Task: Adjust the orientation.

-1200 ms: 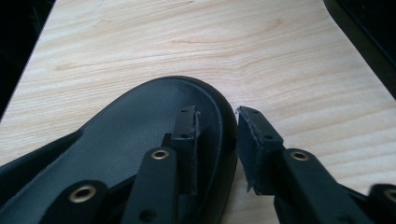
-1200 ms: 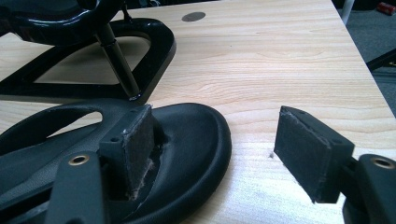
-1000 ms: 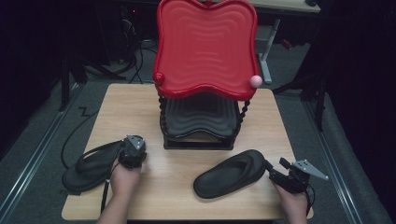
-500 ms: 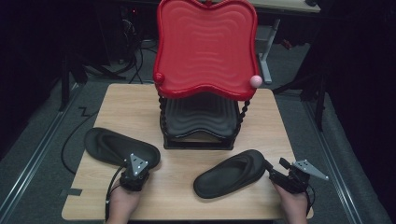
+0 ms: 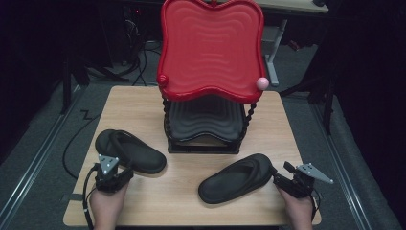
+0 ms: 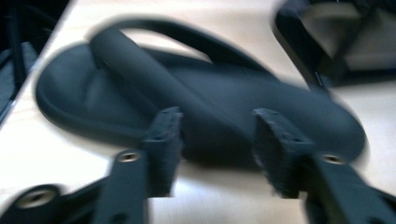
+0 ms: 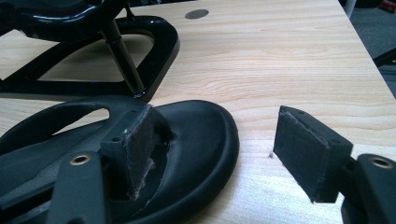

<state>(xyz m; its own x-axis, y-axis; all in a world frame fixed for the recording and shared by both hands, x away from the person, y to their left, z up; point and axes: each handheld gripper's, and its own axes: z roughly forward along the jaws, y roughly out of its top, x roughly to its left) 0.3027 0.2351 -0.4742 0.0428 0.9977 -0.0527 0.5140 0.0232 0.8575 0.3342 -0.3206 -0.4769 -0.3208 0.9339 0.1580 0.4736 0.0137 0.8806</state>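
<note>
The left gripper (image 5: 117, 176) sits at the near left of the bench (image 5: 143, 103), its jaws parted; they have just been opening. In the left gripper view the two pads (image 6: 164, 140) stand on either side of the near edge of the left sandal (image 6: 201, 112) without pressing on it, so the sandal lies released. That view is blurred, but the sandal's thick strap shows running across the footbed. From the high view the left sandal (image 5: 129, 151) lies flat on the bench just beyond the gripper, angled with one end toward the rack.

The right gripper (image 5: 282, 178) rests at the near right edge of the bench, jaws wide. In the right gripper view one pad (image 7: 133, 144) stands over the footbed of the right sandal (image 7: 196, 140) and the other stands over bare wood beside the sole, clear of the rim; the jaws straddle the sandal's edge without closing on it. The right sandal (image 5: 237, 177) lies flat, its end just at the gripper.

Between and behind the two sandals stands a two-tier rack (image 5: 210, 48): a red wavy tray on top, tilted toward the camera, and a black tray below, carried on black twisted posts over a black base frame (image 7: 154, 51).
</note>
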